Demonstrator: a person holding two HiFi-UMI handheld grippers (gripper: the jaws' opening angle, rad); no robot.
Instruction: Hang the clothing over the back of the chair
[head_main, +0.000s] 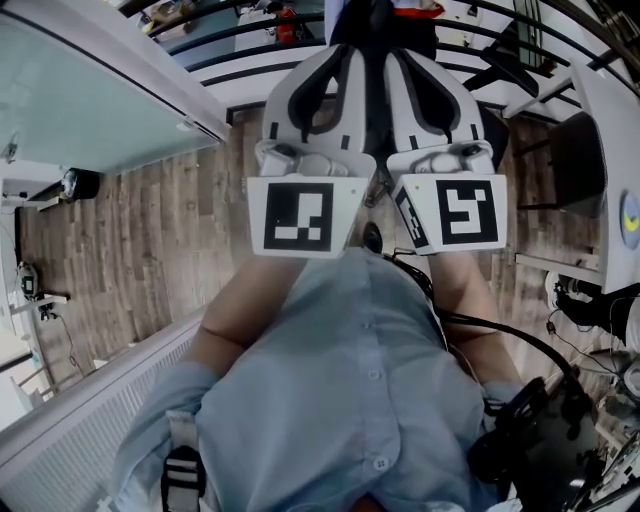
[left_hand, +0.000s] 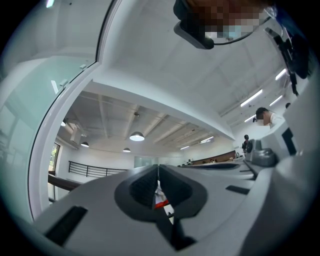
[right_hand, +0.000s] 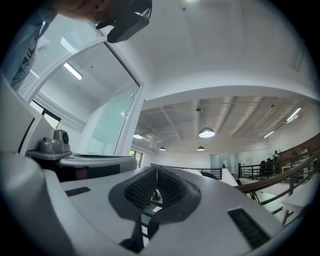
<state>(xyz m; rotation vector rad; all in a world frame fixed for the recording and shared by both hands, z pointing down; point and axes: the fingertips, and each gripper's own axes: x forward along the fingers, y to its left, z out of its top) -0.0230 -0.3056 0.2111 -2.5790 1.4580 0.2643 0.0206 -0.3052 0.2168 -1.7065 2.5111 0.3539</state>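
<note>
Tools held: left tongs and right tongs, both clenched with pads met and nothing gripped. They sit side by side at frame centre before the person's shirt, tips toward the top edge. Item sought, clothing: not positively located. A white-and-red scrap past the tips at top centre, nearer the right tongs, may be it; long axis unreadable, chair not identified.

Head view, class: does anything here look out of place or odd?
Nothing looks spilled or damaged. Oddly for a hanging job, the left gripper and right gripper sit side by side, jaws shut on nothing visible.
</note>
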